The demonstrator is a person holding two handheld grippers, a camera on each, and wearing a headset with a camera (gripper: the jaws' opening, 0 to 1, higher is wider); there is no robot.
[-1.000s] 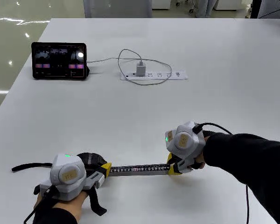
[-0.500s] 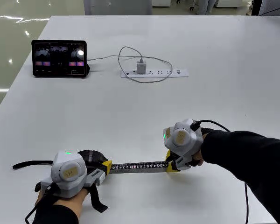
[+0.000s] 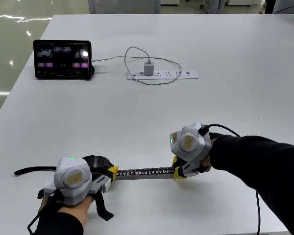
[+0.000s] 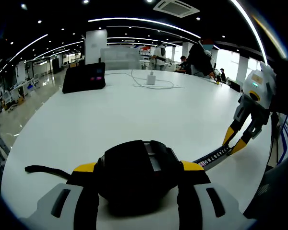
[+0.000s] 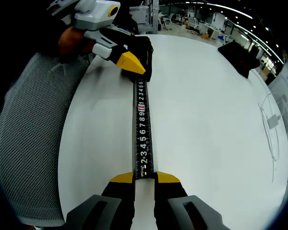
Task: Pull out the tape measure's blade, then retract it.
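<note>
A black tape measure case [image 3: 99, 164] [image 4: 137, 175] [image 5: 140, 50] lies near the table's front left, with my left gripper [image 3: 109, 176] [image 4: 138, 168] shut on it. Its dark blade [image 3: 144, 172] [image 5: 141, 129] [image 4: 212, 156] with white numbers runs right along the tabletop to my right gripper [image 3: 179, 173] [image 5: 145, 177], which is shut on the blade's end. A black wrist strap [image 3: 32, 171] [image 4: 45, 169] trails left from the case. The right gripper [image 4: 235, 142] also appears at the right of the left gripper view, pinching the blade tip.
A tablet [image 3: 63, 59] stands at the back left. A white power strip [image 3: 161, 75] with a charger and looped cable lies behind the middle of the white table [image 3: 210, 103]. A black cable [image 3: 230, 129] runs from my right gripper over the sleeve.
The drawn-out stretch of blade has grown shorter: my right gripper has moved left toward the case with the blade end. The left gripper holds the case in place.
</note>
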